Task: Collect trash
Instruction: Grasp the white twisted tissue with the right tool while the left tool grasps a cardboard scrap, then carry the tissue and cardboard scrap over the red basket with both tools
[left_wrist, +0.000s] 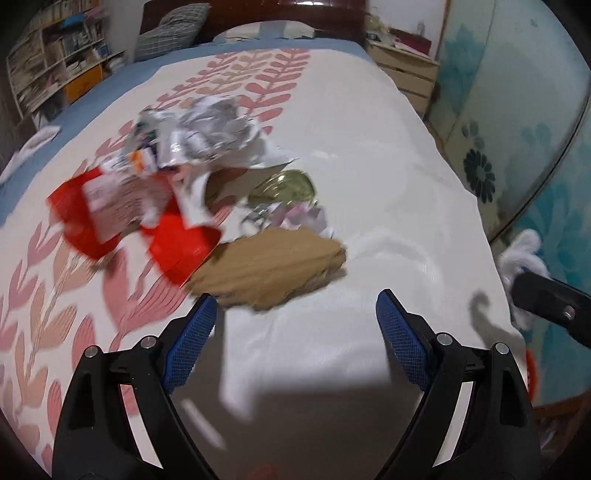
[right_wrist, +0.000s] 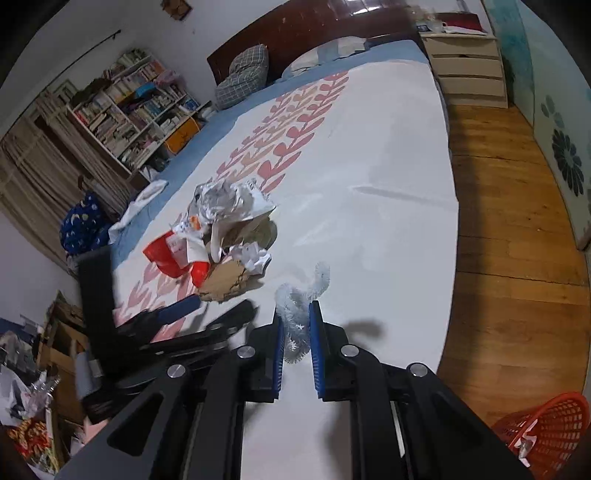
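A heap of trash lies mid-bed: crumpled silvery paper (left_wrist: 207, 136), red wrappers (left_wrist: 177, 247), a clear greenish container (left_wrist: 291, 186) and a torn brown cardboard piece (left_wrist: 273, 269). My left gripper (left_wrist: 295, 299) hangs open just short of the cardboard, nothing between its blue pads; it also shows blurred in the right wrist view (right_wrist: 218, 308). My right gripper (right_wrist: 296, 312) is shut on a white fuzzy tinsel strip (right_wrist: 317, 280), lifted over the bed's right side. That strip (left_wrist: 524, 247) and the right gripper (left_wrist: 546, 299) show at the left wrist view's right edge.
An orange mesh basket (right_wrist: 543, 428) stands on the wooden floor (right_wrist: 509, 229) right of the bed (right_wrist: 388, 155). A drawer unit (right_wrist: 469, 70) sits by the headboard, a bookshelf (right_wrist: 133, 110) at the far left, pillows (right_wrist: 243, 74) at the head, and a patterned wardrobe (left_wrist: 517, 110) on the right.
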